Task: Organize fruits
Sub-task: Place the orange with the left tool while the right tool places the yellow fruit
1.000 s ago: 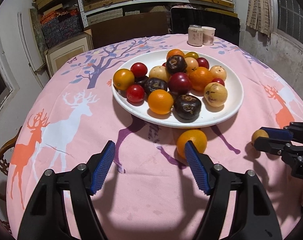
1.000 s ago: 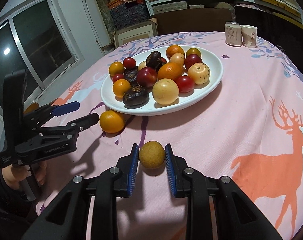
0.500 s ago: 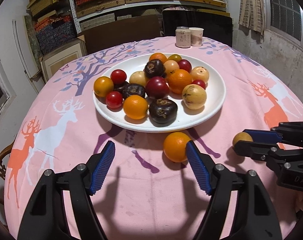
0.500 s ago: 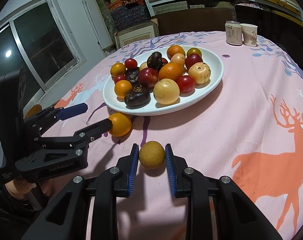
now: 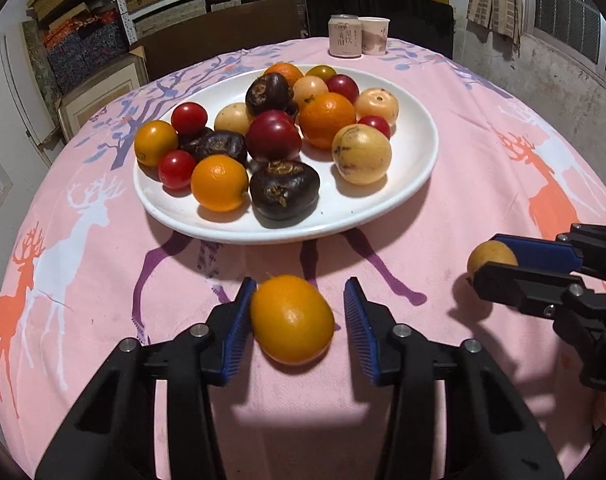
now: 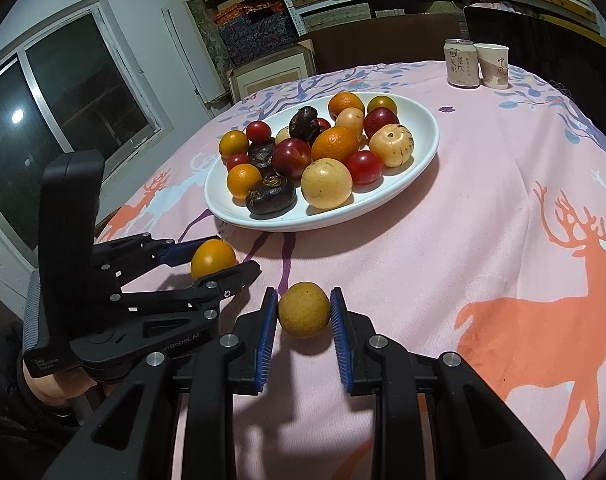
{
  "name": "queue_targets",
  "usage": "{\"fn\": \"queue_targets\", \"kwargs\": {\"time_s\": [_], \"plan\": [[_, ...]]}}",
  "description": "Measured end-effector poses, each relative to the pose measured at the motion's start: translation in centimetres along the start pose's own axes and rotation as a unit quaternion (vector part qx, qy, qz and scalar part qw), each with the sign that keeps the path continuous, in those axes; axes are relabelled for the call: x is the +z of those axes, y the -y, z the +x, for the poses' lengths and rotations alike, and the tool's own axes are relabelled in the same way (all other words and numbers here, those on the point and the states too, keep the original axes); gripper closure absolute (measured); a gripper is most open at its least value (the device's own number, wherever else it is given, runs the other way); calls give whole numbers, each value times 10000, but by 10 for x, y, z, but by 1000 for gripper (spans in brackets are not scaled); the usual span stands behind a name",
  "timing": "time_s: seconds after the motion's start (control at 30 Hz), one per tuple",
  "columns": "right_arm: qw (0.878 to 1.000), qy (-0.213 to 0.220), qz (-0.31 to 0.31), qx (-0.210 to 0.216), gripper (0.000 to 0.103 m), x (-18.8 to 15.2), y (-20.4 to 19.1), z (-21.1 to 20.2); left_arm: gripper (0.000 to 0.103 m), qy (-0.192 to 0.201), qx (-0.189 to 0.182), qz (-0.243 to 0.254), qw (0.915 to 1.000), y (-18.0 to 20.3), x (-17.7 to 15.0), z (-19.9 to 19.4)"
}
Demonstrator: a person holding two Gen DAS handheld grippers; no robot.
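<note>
Fruit nearest the cameras lies loose on the pink tablecloth (image 5: 483, 168), short of the white plate (image 5: 423, 152). Left gripper (image 5: 299, 316) straddles the orange (image 5: 291, 320); its jaws have just been closing, the left pad at the skin, the right pad showing a gap, so the grip is not yet made. Right gripper (image 6: 303, 312) is clenched on the yellow-brown fruit (image 6: 304, 310), pads on opposite flanks. Both fruits look light, round and firm-skinned but bruisable; they will likely roll or squirt out of an off-centre pinch, so take hold across the widest girth with moderate pressure. The plate beyond carries a loose heap of fruit that a dropped piece could dislodge. At the far edge, the can (image 6: 462, 63) and paper cup (image 6: 492, 65) bear Chinese characters; the left gripper's body reads "Robot.AI", partly hidden.
</note>
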State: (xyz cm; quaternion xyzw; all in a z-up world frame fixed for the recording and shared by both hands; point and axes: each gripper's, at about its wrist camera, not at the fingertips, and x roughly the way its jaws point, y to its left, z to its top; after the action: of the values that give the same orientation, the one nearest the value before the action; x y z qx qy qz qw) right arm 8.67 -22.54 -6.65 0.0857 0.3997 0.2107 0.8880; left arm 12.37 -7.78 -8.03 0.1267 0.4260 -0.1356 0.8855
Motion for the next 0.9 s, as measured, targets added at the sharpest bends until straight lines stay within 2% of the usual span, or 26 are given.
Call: {"fn": "queue_targets", "kwargs": {"time_s": [0.2, 0.23, 0.27, 0.3, 0.33, 0.37, 0.4, 0.47, 0.5, 0.67, 0.9], "plan": [[10000, -63, -18, -7, 76, -2, 2, 0, 58, -52, -35, 113, 9999, -2, -7, -8], [10000, -72, -23, -10, 76, -2, 2, 0, 55, -46, -71, 106, 9999, -4, -8, -10], [10000, -79, -29, -8, 76, -3, 2, 0, 45, -76, -105, 91, 9999, -5, -9, -10], [10000, -91, -30, -8, 76, -3, 2, 0, 39, -140, -143, 48, 9998, -7, -11, -9], [9999, -99, -25, -10, 76, -3, 2, 0, 34, -193, -193, -12, 9996, -9, -11, -7], [9999, -108, -19, -12, 76, -3, 2, 0, 34, -219, -266, -82, 9994, -12, -12, -7], [9999, -112, -16, -11, 76, -3, 2, 0, 35, -238, -354, -147, 9990, -15, -12, -6], [9999, -122, -9, -10, 76, -3, 3, 1, 61, -189, -401, -190, 9988, -17, -12, -6], [9999, -125, -8, -9, 76, -3, 3, 1, 66, -146, -393, -178, 9990, -17, -11, -7], [10000, -98, -10, -15, 76, -3, 3, 0, 66, 50, -516, -334, 9981, -22, -11, -15], [9998, 146, -117, -74, 76, 3, -1, -15, 66, 384, -616, -237, 9971, -25, -9, -45]]}}
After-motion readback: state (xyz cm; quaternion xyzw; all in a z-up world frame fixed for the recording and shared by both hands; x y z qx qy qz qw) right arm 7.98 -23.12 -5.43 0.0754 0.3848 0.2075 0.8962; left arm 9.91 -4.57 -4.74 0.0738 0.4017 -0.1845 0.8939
